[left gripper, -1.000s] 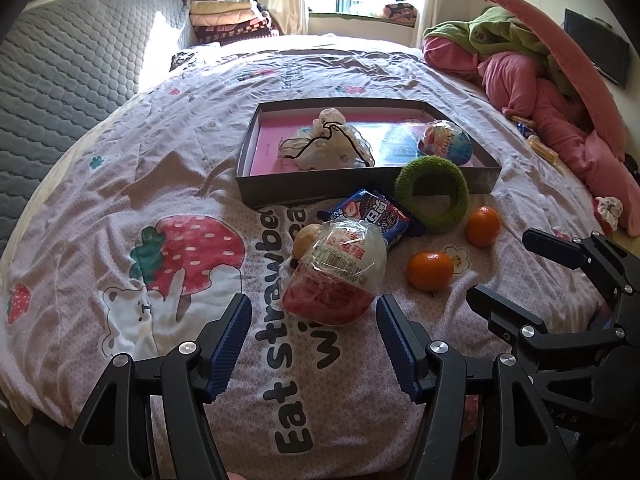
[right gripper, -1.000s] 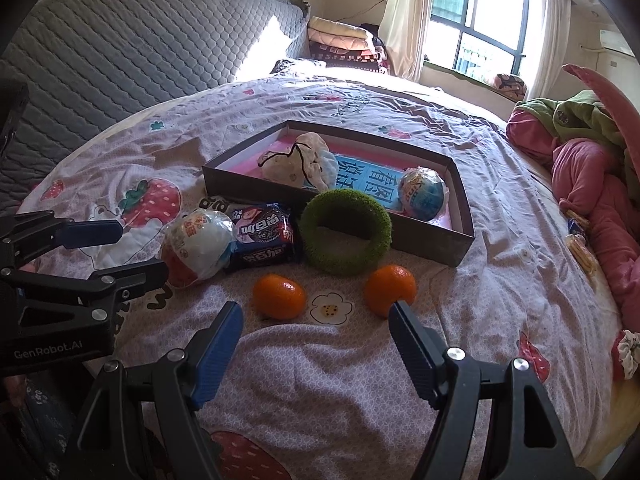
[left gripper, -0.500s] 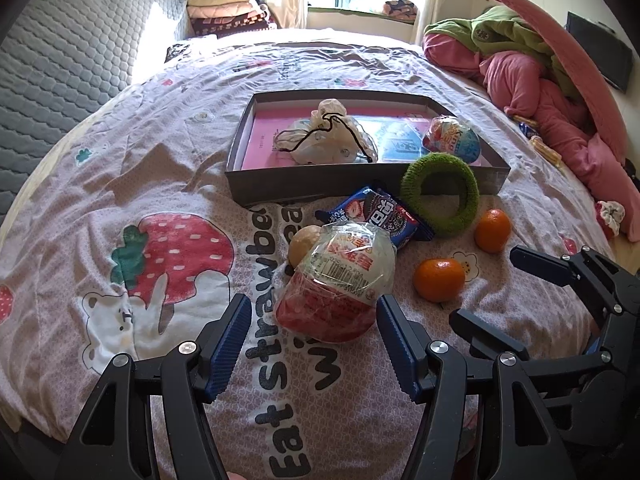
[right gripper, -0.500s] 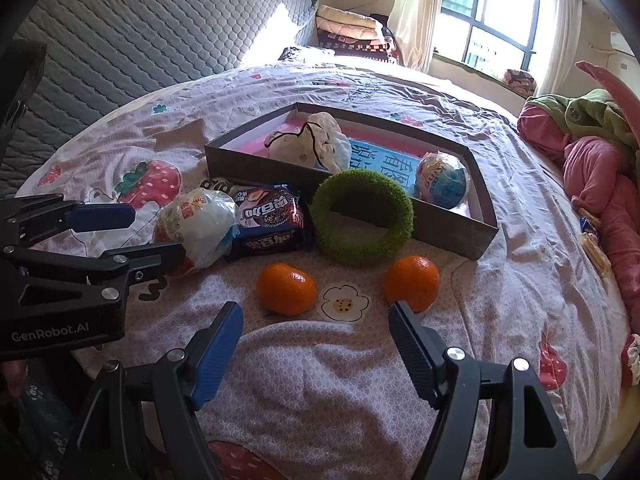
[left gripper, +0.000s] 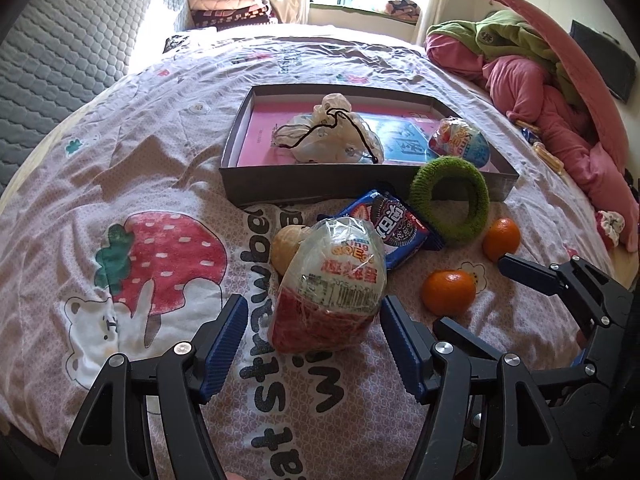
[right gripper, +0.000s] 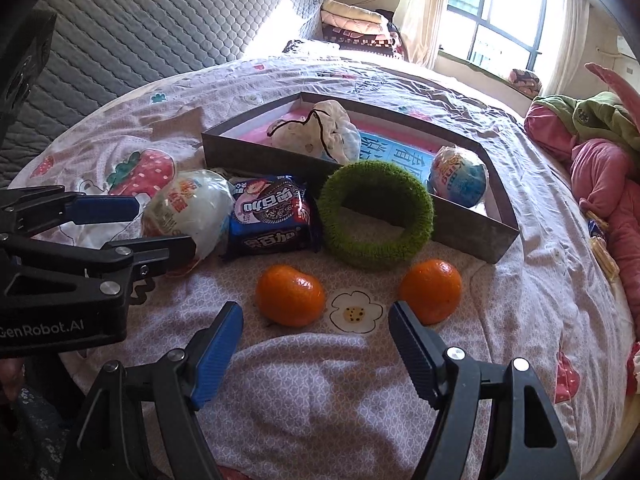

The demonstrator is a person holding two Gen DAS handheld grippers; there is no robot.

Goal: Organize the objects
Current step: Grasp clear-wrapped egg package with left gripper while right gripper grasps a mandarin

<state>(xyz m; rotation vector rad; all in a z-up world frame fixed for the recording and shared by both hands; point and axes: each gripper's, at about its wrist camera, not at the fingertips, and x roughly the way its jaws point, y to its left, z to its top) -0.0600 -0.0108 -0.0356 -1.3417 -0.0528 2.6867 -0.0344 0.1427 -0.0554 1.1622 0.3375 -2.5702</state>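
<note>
Sunlit bedroom: a bed covered by a pink strawberry-print sheet (left gripper: 120,184) fills both views, with a grey quilted headboard (right gripper: 152,20) on the left side.

Low in the left wrist view, the left gripper (left gripper: 312,334) has its blue-padded jaws spread wide, and they have just been opening a little further. A wrapped toy egg (left gripper: 332,284), white on top and red below, lies between them with a gap on each side. A small tan ball (left gripper: 286,242) sits just behind the egg, touching it.

The right gripper (right gripper: 316,338) is also spread wide and pinches nothing. Just ahead of its jaws lie two oranges, the near orange (right gripper: 290,295) on the left and the far orange (right gripper: 431,291) by the right finger, with a printed flower (right gripper: 352,311) between them.

Farther out, a blue cookie packet (right gripper: 272,216) lies beside a green fuzzy ring (right gripper: 378,216), which leans on the wall of a shallow grey box (right gripper: 472,236). Inside the box are a white drawstring pouch (right gripper: 320,132) and a blue wrapped egg (right gripper: 458,178).
</note>
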